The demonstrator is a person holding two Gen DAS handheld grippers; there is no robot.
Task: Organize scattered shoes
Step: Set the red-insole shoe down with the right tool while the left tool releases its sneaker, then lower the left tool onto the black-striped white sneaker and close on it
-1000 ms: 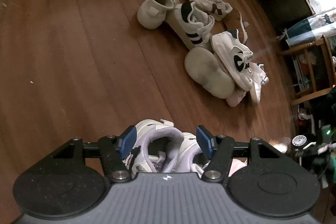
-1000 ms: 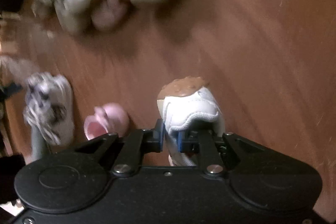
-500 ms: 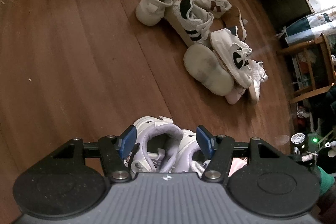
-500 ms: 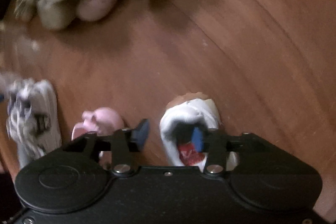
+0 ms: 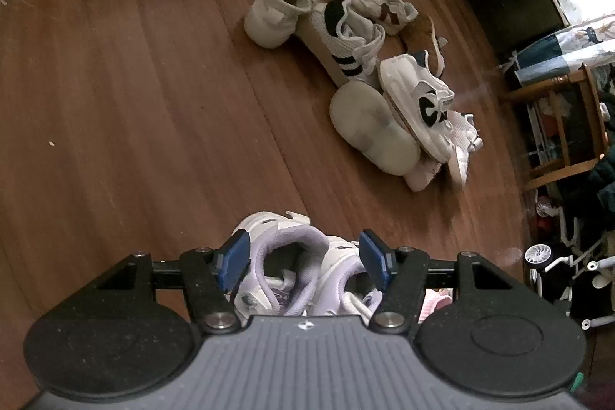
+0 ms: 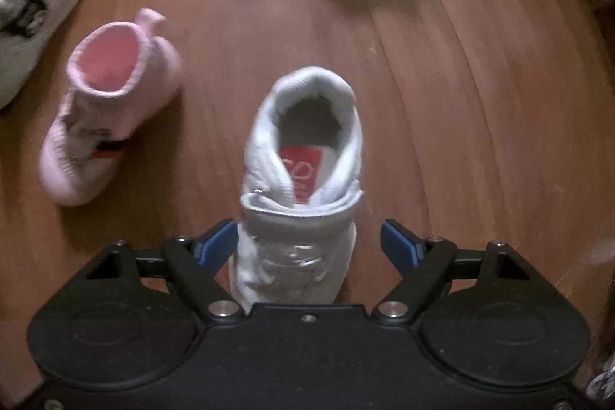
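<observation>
Pointing down | right gripper fingers spreading around white shoe | left gripper fingers straddling lavender sneakers

Right gripper fingers opening, left gripper fingers parted

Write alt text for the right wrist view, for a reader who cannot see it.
A white shoe with a red insole label stands upright on the wooden floor between the opening blue pads of the right claw, neither pad pressing it. A pink bootie sits beside it to the left; more shoes blur along the edges.
</observation>
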